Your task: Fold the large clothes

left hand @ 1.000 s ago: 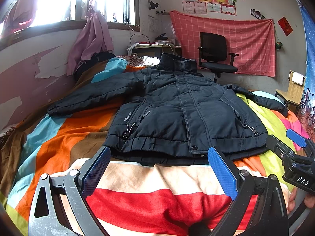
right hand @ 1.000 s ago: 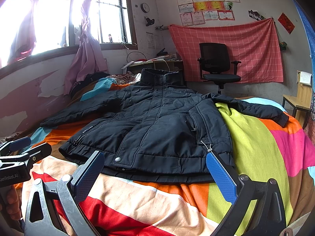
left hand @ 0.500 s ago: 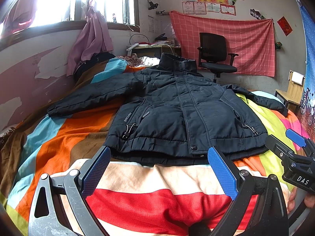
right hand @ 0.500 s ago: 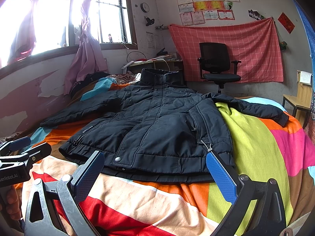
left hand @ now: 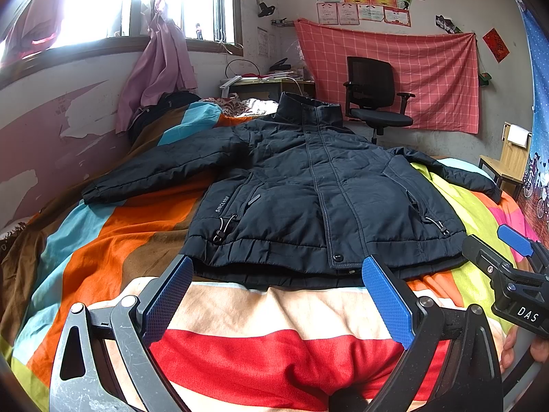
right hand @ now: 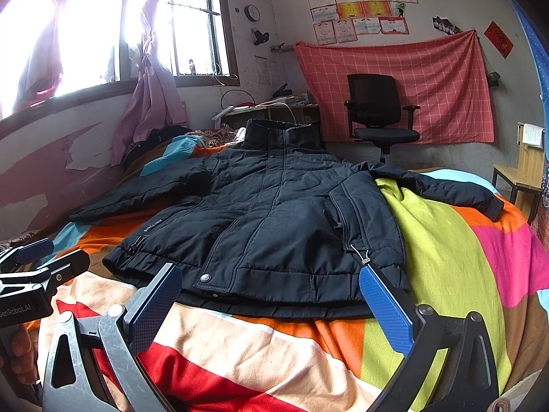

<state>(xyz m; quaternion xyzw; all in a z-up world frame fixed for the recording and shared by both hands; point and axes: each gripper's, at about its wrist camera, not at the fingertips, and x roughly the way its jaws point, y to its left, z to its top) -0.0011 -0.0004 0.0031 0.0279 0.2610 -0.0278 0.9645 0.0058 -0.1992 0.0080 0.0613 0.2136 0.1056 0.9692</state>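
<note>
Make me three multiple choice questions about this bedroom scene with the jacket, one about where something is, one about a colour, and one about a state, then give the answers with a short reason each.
1. Where does the jacket lie?
A. Spread on the striped bedspread
B. Draped over the office chair
C. Hung at the window

2. What colour are the pads on the gripper fingers?
A. Red
B. Blue
C. White

3. What state are the left gripper and right gripper in?
A. Both shut on the jacket
B. One open, one shut
C. Both open, holding nothing

Answers:
1. A, the jacket lies front up with both sleeves spread out on the bedspread, and the chair stands apart by the far wall.
2. B, each wrist view shows blue textured pads.
3. C, in each view the fingers stand wide apart just short of the hem, gripping no cloth.
</note>
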